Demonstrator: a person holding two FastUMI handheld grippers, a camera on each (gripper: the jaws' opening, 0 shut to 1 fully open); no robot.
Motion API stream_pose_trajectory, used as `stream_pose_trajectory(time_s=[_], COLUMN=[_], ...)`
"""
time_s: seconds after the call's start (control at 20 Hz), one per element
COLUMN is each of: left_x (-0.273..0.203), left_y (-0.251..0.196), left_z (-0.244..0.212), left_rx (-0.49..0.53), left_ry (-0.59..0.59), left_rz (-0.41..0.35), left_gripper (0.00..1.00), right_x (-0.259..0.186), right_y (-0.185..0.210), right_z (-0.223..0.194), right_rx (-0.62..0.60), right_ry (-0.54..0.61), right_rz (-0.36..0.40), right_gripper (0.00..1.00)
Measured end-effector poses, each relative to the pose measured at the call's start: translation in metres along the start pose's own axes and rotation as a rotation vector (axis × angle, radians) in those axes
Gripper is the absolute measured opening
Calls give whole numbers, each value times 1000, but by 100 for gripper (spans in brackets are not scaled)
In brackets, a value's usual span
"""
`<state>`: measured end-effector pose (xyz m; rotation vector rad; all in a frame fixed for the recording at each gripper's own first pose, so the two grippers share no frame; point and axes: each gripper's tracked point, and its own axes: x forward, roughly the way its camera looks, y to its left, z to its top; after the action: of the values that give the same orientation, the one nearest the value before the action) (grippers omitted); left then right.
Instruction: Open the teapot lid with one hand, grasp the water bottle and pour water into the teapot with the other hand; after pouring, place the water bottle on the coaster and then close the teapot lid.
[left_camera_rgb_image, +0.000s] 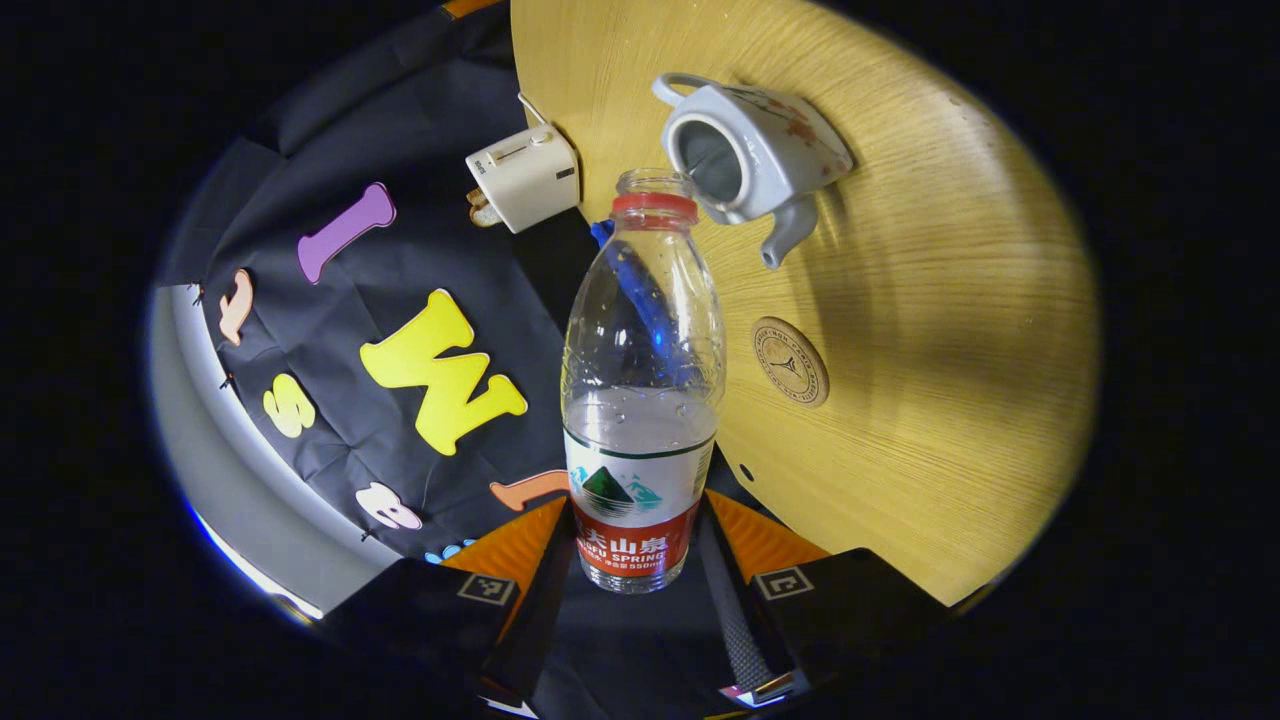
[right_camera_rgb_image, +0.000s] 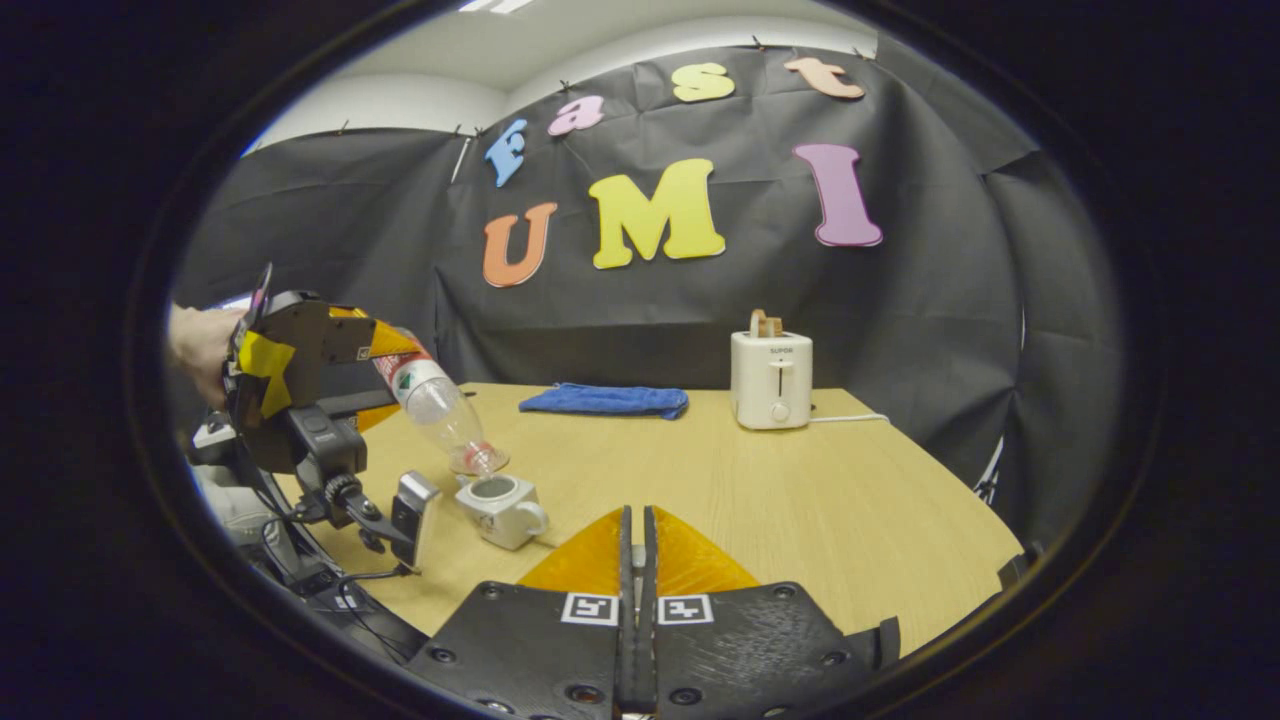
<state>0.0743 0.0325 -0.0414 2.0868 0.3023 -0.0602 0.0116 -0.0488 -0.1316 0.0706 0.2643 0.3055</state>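
Clear water bottle (left_camera_rgb_image: 641, 400) in left claw (left_camera_rgb_image: 640, 560) — tilted over open teapot (left_camera_rgb_image: 750, 150).

Label on water bottle (left_camera_rgb_image: 640, 400): mountain emblem. Round stamp on coaster (left_camera_rgb_image: 790, 361): lettering illegible. Small mark on toaster (right_camera_rgb_image: 771, 380): unreadable.

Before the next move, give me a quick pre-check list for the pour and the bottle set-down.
1. Left gripper shut on water bottle: ok.
2. Teapot opening uncovered: ok.
3. Bottle mouth tilted over the teapot opening, per the right gripper view: ok.
4. Water remaining in bottle: ok.
5. Coaster bare, ready for the bottle: ok.
6. Right gripper, fingers together, holding the lid: cannot tell.
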Motion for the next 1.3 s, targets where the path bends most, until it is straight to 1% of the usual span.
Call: stream_pose_trajectory(time_s=[0.2, 0.55, 0.6, 0.65, 0.7, 0.8, 0.9, 0.95, 1.1, 1.15, 1.2, 1.25, 1.3], left_x=[0, -5, -5, -4, -4, -5, -5, -5, -6, -6, -5, -5, -4], left_y=[5, 16, 16, 16, 16, 15, 13, 13, 6, 5, 6, 8, 5], left_z=[0, 4, 4, 4, 3, 2, 2, 3, 2, 2, 0, -5, -9], left_rx=[22, 44, 44, 44, 45, 34, 6, -11, -72, -93, -125, -179, -264], left_ry=[8, 3, 2, 5, 9, 7, -1, -5, -13, -19, -21, -23, -30], left_rz=[3, 33, 35, 36, 38, 38, 41, 44, 38, 40, 48, 60, 63], left_gripper=[71, 71, 76, 71, 71, 71, 71, 71, 71, 71, 71, 71, 71], right_x=[0, -3, -3, -3, -3, -2, -2, -2, -3, -3, -3, -3, -3], right_y=[0, 4, 4, 3, 4, 4, 3, 2, 3, 3, 4, 4, 5], right_z=[1, 2, 3, 3, 3, 2, 2, 1, 1, 1, 1, 2, 4], right_rx=[8, 16, 13, 13, 14, 15, 19, 23, 24, 23, 21, 23, 28], right_ry=[-6, -14, -17, -18, -16, -15, -14, -13, -10, -10, -10, -11, -13], right_rz=[4, 6, 5, 4, 4, 5, 3, 1, -3, -4, -5, -4, 0], right_gripper=[0, 0, 0, 0, 2, 2, 2, 0, 0, 2, 0, 0, 0])
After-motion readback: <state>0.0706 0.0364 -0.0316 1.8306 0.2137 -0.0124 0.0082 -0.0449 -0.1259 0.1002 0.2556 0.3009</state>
